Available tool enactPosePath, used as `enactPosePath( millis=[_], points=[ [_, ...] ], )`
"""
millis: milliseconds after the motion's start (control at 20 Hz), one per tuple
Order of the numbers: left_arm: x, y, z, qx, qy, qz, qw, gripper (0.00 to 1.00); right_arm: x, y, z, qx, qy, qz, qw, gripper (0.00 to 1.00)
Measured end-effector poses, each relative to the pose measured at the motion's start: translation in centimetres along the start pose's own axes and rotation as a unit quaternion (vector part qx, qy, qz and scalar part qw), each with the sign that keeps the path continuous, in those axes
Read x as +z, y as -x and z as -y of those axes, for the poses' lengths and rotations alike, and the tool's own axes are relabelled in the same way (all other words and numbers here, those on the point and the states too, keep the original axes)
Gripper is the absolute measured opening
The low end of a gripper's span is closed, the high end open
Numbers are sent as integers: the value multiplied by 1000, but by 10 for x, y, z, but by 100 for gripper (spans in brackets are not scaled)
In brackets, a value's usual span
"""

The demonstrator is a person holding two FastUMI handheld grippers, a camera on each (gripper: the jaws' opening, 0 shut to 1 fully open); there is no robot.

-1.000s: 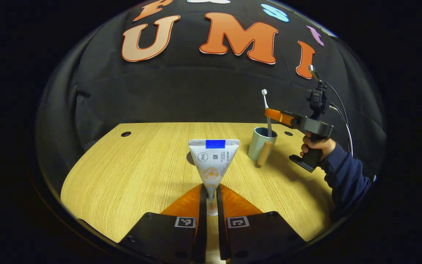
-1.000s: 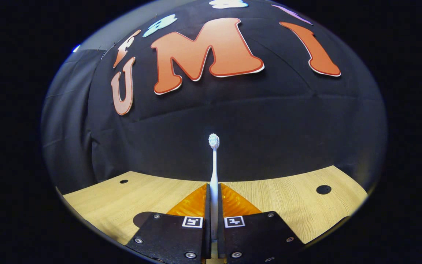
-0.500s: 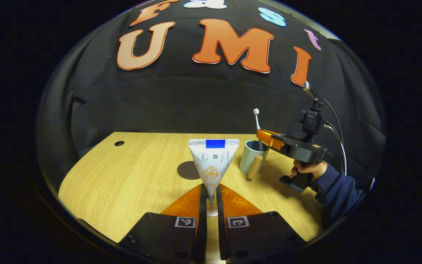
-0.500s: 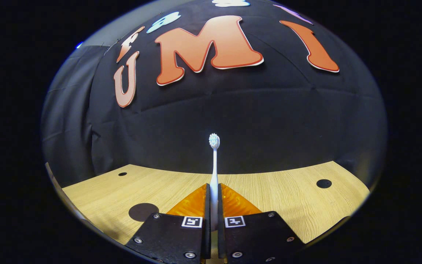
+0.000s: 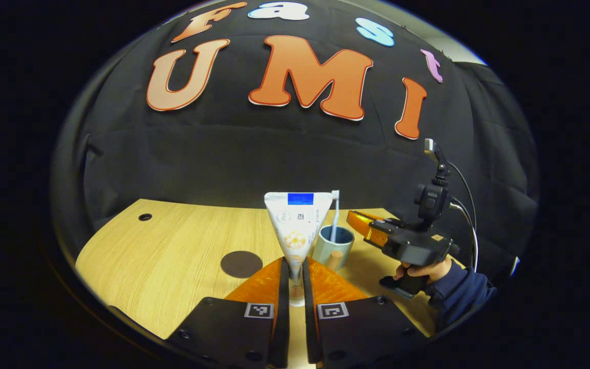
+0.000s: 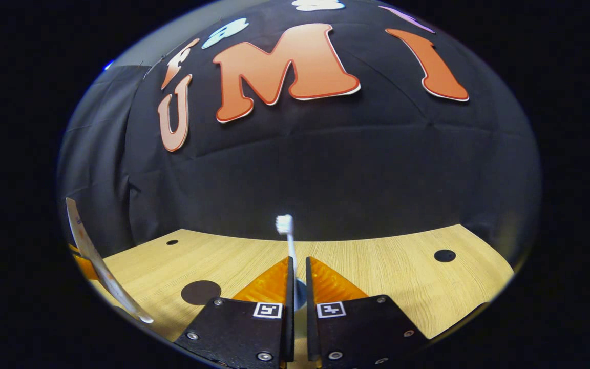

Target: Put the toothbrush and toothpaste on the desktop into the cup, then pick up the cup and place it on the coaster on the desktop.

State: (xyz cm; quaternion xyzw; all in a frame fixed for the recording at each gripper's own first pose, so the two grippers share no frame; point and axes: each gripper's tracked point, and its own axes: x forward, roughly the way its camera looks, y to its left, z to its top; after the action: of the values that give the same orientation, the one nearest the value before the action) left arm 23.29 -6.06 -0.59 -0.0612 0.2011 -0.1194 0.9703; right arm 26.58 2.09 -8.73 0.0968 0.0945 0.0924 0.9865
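The brush (image 5: 334,218) is standing in the cup (image 5: 332,247), with the right gripper (image 6: 295,271) slightly parted, empty, just beside the cup. The left gripper (image 5: 295,274) is pinching the paste (image 5: 295,228), which probably needs lowering into the cup next.

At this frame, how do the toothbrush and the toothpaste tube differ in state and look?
The slim white toothbrush stands in the pale blue cup, in no tool's grip; the white toothpaste tube is clamped by its narrow end in the left tool. The toothbrush is a thin stick, the tube a broad wedge with a flat top edge. Both stand roughly upright.
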Motion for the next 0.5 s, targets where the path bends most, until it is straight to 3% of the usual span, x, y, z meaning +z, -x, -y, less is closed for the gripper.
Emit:
enactPosePath(
  millis=[300,450,500],
  points=[
    [33,-50,-7,-33,9,39,999,17,12,31,20,-8,-20,8,1000,18],
    [48,-83,2,-47,9,51,998,17,13,46,29,-20,-8,12,1000,40],
    [53,-94,4,-50,11,58,997,17,13,53,30,-22,-6,13,1000,42]
  ],
)
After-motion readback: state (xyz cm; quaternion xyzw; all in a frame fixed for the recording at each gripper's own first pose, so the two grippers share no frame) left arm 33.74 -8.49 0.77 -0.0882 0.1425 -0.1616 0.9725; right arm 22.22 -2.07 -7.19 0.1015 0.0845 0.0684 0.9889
